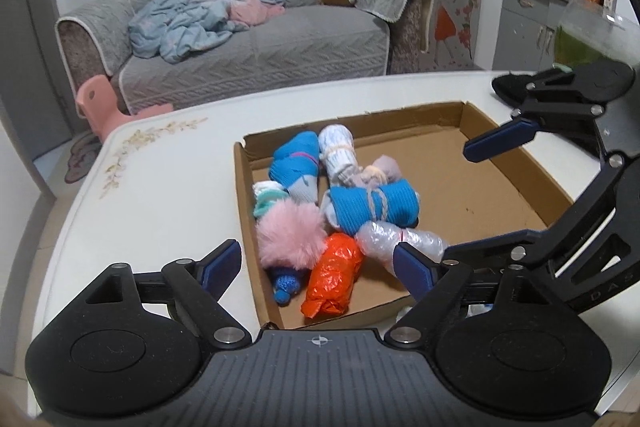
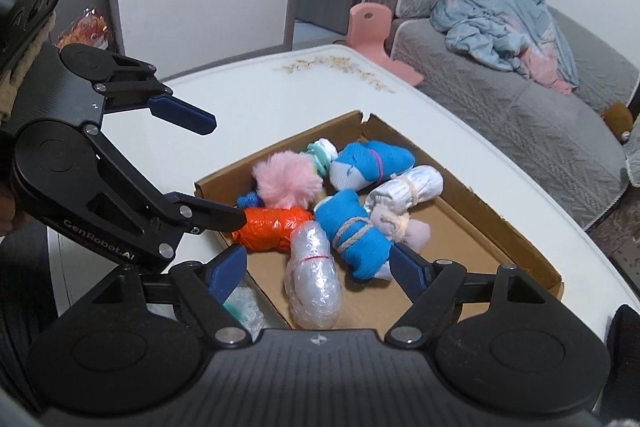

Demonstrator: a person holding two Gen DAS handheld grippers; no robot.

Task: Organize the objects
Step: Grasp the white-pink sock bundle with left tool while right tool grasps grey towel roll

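We hold the left hand-held gripper (image 1: 318, 265) with its fingers spread wide and nothing between them, hovering just above the near corner of the cardboard tray (image 1: 516, 163) on the white desk (image 1: 160, 195). Directly ahead of it lie the orange plastic bundle (image 1: 332, 275) and the pink fluffy ball (image 1: 290, 233), with the clear bubble-wrap roll (image 1: 400, 237) towards its right finger. Our right hand-held gripper (image 2: 318, 267) is likewise spread and empty, poised over the tray's edge with the bubble-wrap roll and the blue sock roll tied with string (image 2: 354, 233) just ahead. All the bundles are crowded together at one end of the tray, probably gathered there for sorting. Outside the tray, beside the right hand-held gripper's left finger, a small bubble-wrap piece (image 2: 244, 307) rests on the desk.
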